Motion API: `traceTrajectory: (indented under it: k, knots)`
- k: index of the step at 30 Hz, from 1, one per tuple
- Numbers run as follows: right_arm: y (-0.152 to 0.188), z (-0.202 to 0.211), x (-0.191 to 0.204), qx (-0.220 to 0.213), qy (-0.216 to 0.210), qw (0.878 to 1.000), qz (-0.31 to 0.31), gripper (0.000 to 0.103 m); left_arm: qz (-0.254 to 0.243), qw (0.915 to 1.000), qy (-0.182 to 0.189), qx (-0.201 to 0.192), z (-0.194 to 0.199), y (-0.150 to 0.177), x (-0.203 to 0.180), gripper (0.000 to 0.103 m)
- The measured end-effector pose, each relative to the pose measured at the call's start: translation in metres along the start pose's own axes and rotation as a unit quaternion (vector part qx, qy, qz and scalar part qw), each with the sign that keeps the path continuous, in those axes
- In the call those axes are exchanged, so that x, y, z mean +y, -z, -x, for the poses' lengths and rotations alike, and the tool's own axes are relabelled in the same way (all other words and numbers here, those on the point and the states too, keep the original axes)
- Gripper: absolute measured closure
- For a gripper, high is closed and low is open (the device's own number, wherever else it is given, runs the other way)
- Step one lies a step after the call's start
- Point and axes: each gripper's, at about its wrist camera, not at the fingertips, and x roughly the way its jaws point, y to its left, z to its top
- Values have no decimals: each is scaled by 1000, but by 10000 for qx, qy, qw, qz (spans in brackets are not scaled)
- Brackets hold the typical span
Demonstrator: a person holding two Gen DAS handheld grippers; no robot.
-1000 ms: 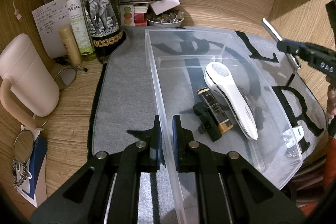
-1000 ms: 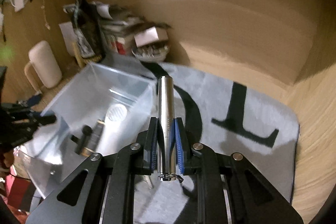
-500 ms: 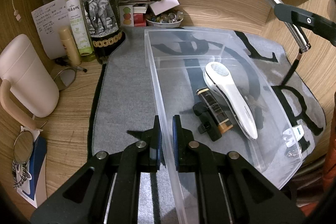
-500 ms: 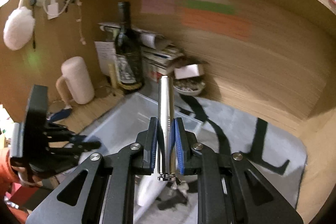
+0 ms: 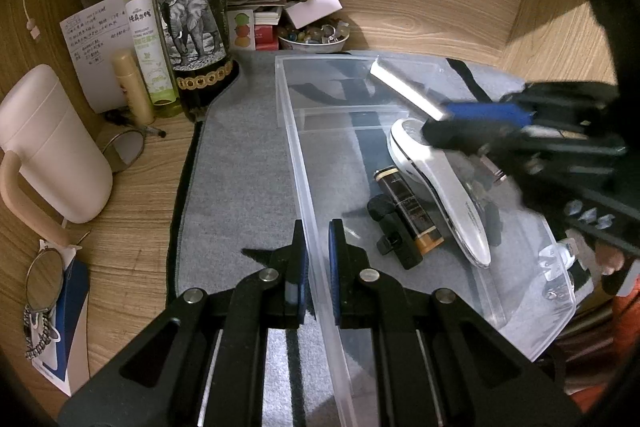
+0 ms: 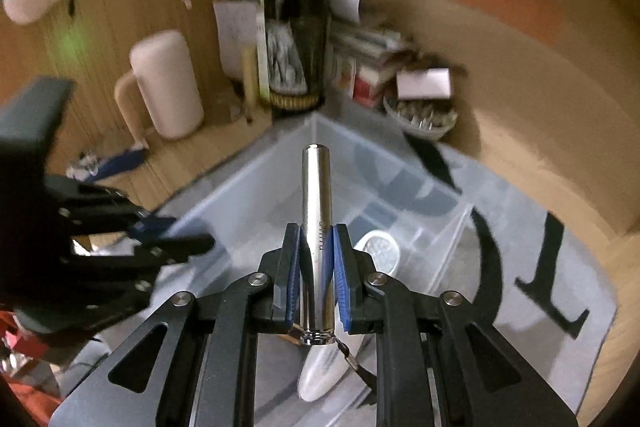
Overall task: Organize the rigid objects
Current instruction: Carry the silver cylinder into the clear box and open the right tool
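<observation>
A clear plastic bin (image 5: 400, 63) lies on a grey mat (image 5: 240, 163). In it are a white handheld device (image 5: 444, 187), a black and amber tube (image 5: 412, 211) and a small black piece (image 5: 394, 235). My left gripper (image 5: 318, 259) is shut on the bin's near wall (image 5: 316, 251). My right gripper (image 6: 317, 267) is shut on a silver metal cylinder (image 6: 317, 211) and holds it above the bin (image 6: 380, 163); the cylinder also shows in the left wrist view (image 5: 404, 87), over the white device. The right gripper (image 5: 480, 119) comes in from the right there.
A dark wine bottle (image 5: 192, 11), a green spray bottle (image 5: 146, 35), a cream tube (image 5: 132, 87), papers and a small bowl (image 5: 312, 39) crowd the back left. A pale mug (image 5: 48, 147) and round glasses (image 5: 44, 279) sit left of the mat. Wooden walls close the back and right.
My right gripper has carried the silver cylinder from the right side, up and then over the bin. The left gripper has stayed clamped on the bin wall.
</observation>
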Motion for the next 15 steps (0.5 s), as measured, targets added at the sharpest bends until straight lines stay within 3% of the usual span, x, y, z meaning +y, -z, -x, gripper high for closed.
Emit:
traceTrajectory:
  k: [15]
  knots:
    - [15, -40, 5, 877, -46, 9959, 225, 89, -29, 10000, -11, -7, -1, 0, 0, 94]
